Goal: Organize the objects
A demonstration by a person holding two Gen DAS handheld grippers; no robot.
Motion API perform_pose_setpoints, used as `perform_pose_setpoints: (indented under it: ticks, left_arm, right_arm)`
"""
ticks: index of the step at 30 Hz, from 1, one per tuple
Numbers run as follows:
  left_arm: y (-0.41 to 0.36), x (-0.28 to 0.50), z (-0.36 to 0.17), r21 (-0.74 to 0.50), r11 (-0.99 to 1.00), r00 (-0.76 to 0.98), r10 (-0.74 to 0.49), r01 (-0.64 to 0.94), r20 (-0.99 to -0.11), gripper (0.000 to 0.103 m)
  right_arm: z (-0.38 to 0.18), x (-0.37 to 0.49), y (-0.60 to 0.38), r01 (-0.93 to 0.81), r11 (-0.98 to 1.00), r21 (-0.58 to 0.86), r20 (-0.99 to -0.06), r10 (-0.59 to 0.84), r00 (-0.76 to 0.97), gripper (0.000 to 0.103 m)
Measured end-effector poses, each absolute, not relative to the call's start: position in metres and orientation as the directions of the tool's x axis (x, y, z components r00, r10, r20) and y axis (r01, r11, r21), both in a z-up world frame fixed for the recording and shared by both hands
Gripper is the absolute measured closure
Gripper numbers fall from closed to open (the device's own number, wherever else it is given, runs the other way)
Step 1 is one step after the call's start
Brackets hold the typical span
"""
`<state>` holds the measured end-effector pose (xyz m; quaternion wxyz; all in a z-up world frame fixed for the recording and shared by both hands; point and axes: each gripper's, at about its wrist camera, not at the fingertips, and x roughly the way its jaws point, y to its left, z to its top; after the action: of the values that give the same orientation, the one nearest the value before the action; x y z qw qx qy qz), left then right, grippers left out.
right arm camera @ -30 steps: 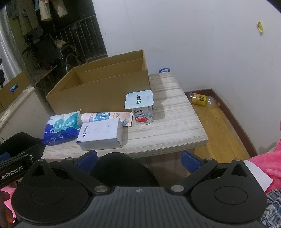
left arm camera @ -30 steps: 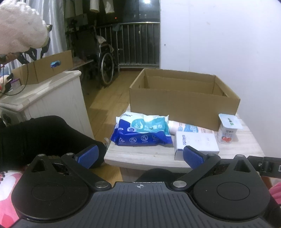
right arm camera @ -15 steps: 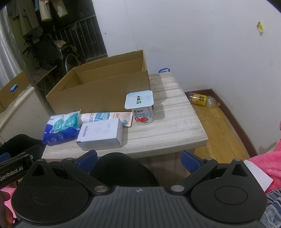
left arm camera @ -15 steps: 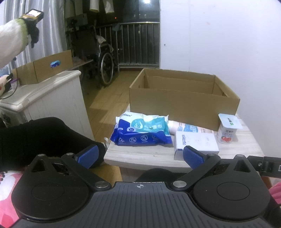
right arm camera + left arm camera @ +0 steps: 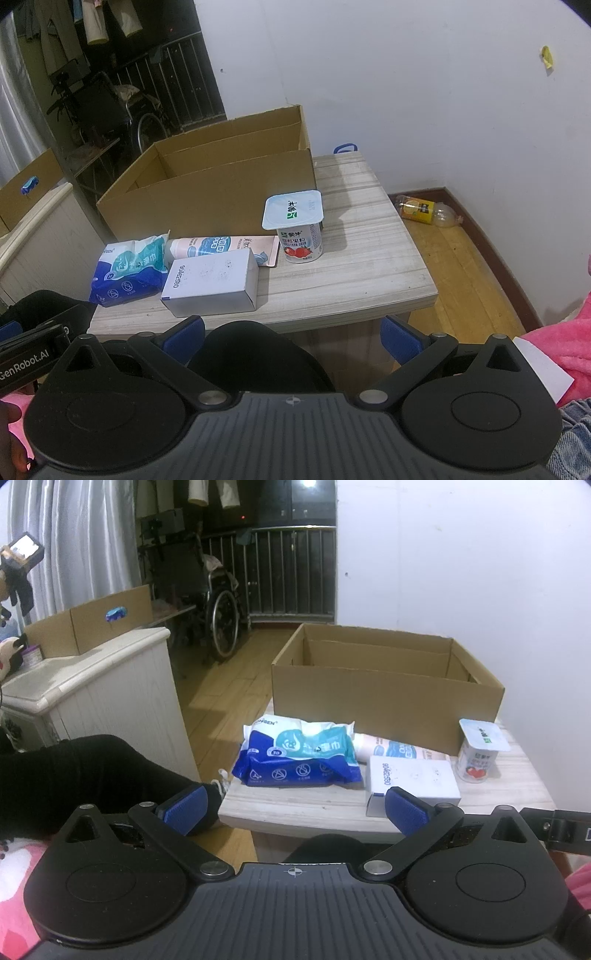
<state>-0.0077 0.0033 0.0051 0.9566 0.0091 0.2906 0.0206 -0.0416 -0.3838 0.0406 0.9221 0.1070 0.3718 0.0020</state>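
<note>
An open cardboard box (image 5: pixel 384 698) (image 5: pixel 207 188) stands at the back of a small wooden table (image 5: pixel 354 266). In front of it lie a blue wet-wipes pack (image 5: pixel 299 753) (image 5: pixel 127 271), a white carton (image 5: pixel 412 779) (image 5: pixel 212 282), a pink-white tube (image 5: pixel 221 245) (image 5: pixel 399 747) and an upright strawberry yogurt cup (image 5: pixel 478 749) (image 5: pixel 297 225). My left gripper (image 5: pixel 293 808) hangs open short of the table's front edge, nothing between its fingers. The right gripper (image 5: pixel 291 336) is open too, before the front edge, also holding nothing.
A white cabinet (image 5: pixel 92 698) carrying another cardboard box (image 5: pixel 85 627) stands left of the table. A wheelchair (image 5: pixel 207 590) sits by the railing behind. An orange drink bottle (image 5: pixel 424 212) lies on the floor at the right wall. A person's dark-clad knee (image 5: pixel 255 354) is below the table edge.
The white-sleeved arm at the upper left of the left wrist view has pulled away; only a hand with a phone shows at the edge. Both grippers and the table objects stay still.
</note>
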Motion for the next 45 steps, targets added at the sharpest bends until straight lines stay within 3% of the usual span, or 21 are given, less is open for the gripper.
perform_pose_setpoints:
  ticks: [45]
  left_arm:
    - [0.0019, -0.0056, 0.0021, 0.023, 0.999, 0.819, 0.04, -0.033, -0.573, 0.0]
  right_arm:
    - [0.041, -0.0414, -0.3833, 0.072, 0.979, 0.191, -0.686, 0.081, 0.723, 0.0]
